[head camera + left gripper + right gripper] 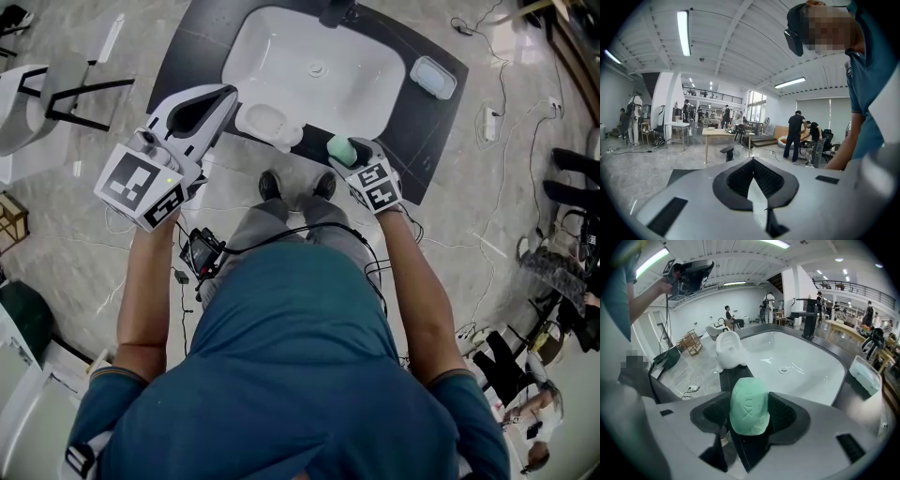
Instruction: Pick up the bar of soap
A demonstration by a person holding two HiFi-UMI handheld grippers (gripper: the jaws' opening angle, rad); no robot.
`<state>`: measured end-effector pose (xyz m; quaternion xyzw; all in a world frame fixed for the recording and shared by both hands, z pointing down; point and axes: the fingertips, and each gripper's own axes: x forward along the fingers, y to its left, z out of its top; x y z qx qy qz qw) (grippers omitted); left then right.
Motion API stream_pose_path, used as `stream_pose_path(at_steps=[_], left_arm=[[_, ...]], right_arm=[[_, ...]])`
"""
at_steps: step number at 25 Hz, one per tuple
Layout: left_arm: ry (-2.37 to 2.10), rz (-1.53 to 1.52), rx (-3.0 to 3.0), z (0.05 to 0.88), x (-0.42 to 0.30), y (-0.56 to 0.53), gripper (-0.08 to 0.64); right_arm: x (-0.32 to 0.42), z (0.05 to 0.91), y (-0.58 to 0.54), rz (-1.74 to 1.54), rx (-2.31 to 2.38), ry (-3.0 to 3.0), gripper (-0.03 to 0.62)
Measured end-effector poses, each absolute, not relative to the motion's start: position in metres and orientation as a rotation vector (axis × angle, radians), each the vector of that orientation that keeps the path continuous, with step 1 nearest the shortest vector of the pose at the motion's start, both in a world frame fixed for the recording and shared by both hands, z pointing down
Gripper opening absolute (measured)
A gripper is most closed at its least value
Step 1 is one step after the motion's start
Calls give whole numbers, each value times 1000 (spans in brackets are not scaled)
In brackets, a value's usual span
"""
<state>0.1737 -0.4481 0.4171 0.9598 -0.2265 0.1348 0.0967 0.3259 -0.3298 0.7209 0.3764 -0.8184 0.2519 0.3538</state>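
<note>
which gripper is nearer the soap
Right: the right gripper is shut on the soap. The left gripper is off to its left, apart from it.

Teal shirt (pixel 281 375), grey trousers (pixel 274 221); white, marker-cubed left tool (pixel 214 101) and right tool (pixel 345 155)

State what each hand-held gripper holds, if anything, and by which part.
Right hand-held gripper: green soap bar, pinched across its long sides. Left hand-held gripper: nothing.

green oval soap bar (pixel 749 406), upright, clamped between right tool pads.
</note>
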Motion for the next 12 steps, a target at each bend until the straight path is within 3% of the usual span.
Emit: stream_pose_path(at_steps=[12], left_arm=[[-667, 375, 2868, 407, 168, -442, 2]], right_arm=[[330, 710, -333, 616, 989, -2113, 259]])
